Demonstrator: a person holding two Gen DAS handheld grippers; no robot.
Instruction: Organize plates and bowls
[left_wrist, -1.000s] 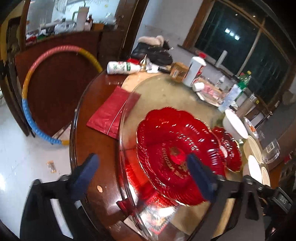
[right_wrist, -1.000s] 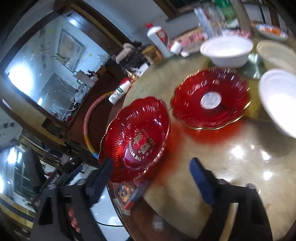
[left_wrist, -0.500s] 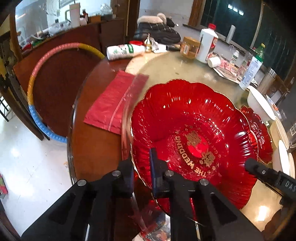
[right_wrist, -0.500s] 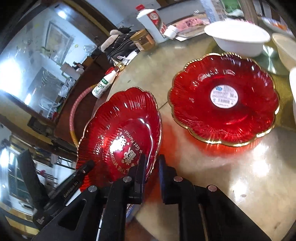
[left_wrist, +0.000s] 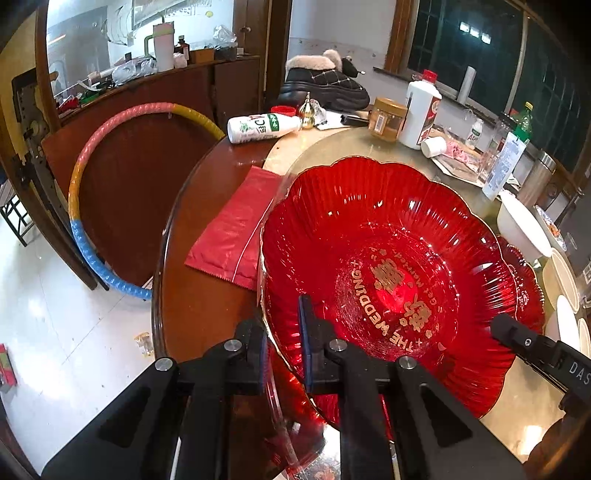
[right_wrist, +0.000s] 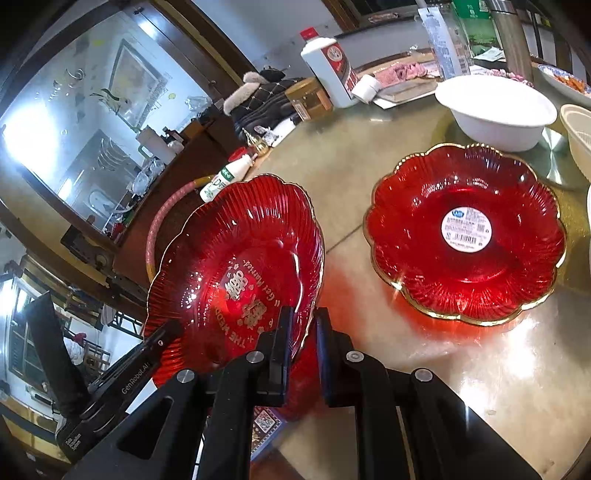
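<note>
On the glass turntable (left_wrist: 369, 147), both tongs pinch one red plate.

Left gripper (left_wrist: 282, 350) is clamped narrow on the scalloped rim of the red wedding plate (left_wrist: 388, 266) at about its 7 o'clock edge; right gripper (right_wrist: 301, 343) grips the same plate's rim at roughly 5 o'clock in its own view. From the right wrist, a second red plate (right_wrist: 465, 232) with a white sticker lies flat at 2 o'clock, well apart, and a white bowl (right_wrist: 495, 110) sits beyond it at 1 o'clock. A red packet (left_wrist: 232, 229) lies at 10 o'clock of the held plate.
</note>
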